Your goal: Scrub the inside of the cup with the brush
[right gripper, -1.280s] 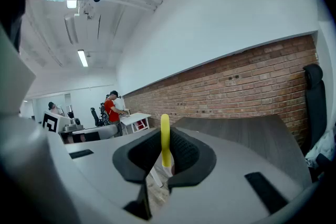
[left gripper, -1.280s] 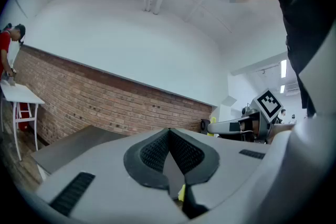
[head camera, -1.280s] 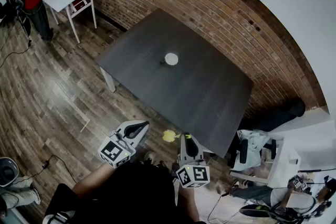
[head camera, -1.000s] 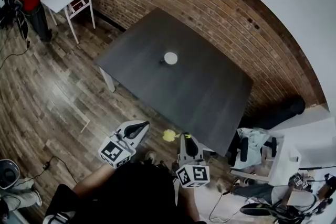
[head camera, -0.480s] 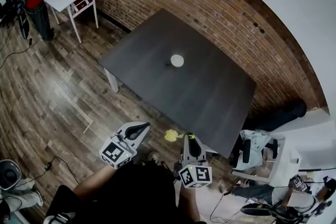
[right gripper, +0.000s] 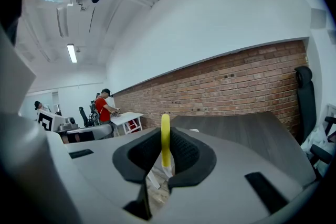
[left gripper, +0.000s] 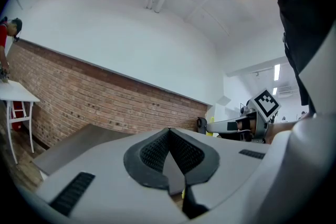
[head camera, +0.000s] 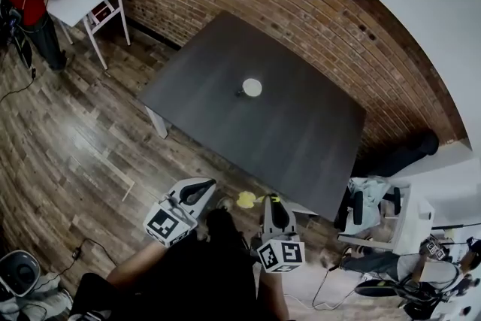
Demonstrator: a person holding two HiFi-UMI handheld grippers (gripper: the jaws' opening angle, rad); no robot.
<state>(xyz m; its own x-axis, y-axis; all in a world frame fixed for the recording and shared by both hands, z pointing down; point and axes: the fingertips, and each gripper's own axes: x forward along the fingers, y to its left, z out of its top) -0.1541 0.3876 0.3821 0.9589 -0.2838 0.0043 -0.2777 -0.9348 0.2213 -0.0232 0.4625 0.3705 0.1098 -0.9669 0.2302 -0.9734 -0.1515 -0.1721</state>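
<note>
Short of the table (head camera: 301, 133), right gripper (head camera: 269, 201) jaws pinch the half-hidden brush (right gripper: 165, 136); left gripper (head camera: 198, 187) jaws press together.

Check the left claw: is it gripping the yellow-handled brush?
No, the left claw is shut on nothing; the yellow-handled brush sits clamped in the right claw.

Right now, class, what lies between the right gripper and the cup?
In the head view, only wood floor and bare dark table separate the right gripper, shut on the brush, from the cup.
</note>
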